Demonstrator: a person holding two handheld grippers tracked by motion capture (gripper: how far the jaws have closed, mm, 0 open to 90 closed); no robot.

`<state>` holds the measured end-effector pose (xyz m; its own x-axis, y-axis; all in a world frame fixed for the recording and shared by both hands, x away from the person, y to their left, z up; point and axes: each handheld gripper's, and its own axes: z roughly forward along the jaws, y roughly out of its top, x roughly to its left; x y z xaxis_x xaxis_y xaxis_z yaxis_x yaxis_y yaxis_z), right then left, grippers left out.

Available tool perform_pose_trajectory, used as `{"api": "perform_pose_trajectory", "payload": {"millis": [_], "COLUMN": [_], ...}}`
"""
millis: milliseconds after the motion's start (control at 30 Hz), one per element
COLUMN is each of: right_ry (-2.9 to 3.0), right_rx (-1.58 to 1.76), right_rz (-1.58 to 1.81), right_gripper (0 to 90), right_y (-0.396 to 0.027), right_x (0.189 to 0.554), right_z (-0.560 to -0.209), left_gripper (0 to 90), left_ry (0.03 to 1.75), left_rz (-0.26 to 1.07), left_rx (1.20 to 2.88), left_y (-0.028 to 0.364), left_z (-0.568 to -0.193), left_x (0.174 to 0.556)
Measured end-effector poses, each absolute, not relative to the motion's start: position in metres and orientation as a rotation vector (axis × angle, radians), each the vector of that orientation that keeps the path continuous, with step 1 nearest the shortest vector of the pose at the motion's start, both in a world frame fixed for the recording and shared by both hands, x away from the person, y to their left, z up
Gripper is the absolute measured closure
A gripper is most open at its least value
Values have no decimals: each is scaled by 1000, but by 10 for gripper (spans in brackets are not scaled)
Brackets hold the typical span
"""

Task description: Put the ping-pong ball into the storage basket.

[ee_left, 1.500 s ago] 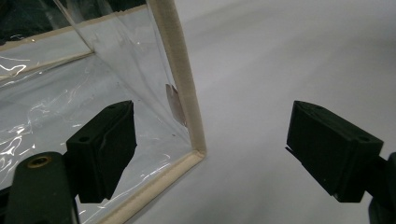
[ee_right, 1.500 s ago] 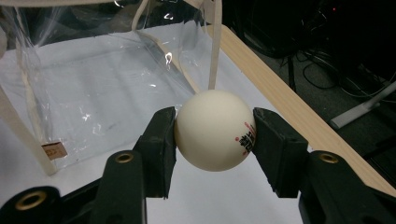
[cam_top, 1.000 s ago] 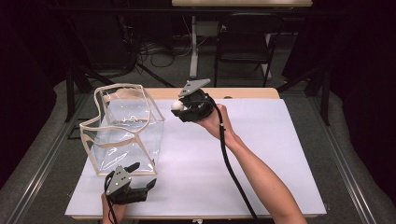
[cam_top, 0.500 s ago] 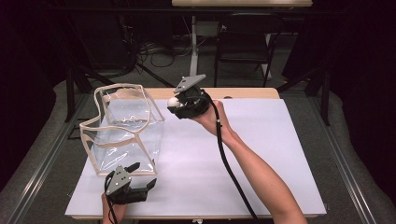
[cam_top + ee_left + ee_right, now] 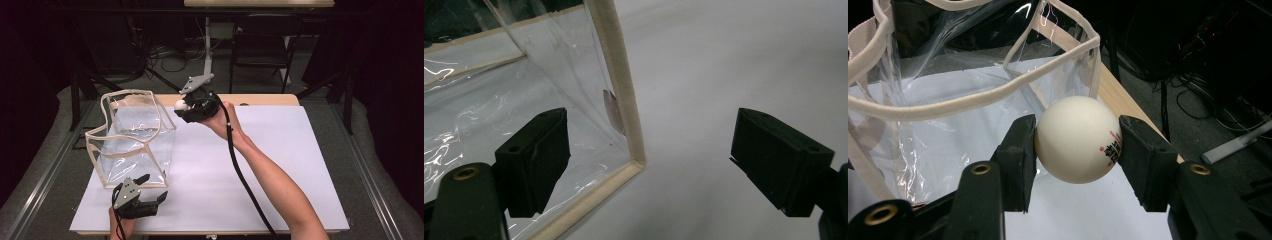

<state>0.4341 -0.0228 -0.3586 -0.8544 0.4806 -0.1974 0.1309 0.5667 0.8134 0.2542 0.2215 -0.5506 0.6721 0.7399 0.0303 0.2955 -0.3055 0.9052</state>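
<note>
Waiting low at six o'clock, your left gripper (image 5: 150,197) stands wide open with nothing between the jaws, just beside the clear bag's (image 5: 135,140) near corner, probably ready to steady it. Up at twelve o'clock, your right gripper (image 5: 181,106) is clamped on the white ball (image 5: 1078,138), poised near the bag's open rim for a drop, I'd say. White table (image 5: 280,165) underneath; beyond it, dark drapes, cables, maybe a chair (image 5: 260,50).

A white-topped table (image 5: 280,165) carries a clear, cream-trimmed bag (image 5: 132,137) at its left.
</note>
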Motion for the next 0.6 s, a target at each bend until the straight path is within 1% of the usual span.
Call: {"api": "perform_pose_trajectory", "payload": {"millis": [600], "right_ry": [2403], "right_rx": [471], "right_rz": [1197], "right_gripper": [510], "right_y": [-11], "right_x": [441], "right_z": [-343], "left_gripper": [159], "left_ry": [810], "left_rz": [560], "left_rx": [1891], "left_y": [222], "left_z": [-550], "left_x": [254]}}
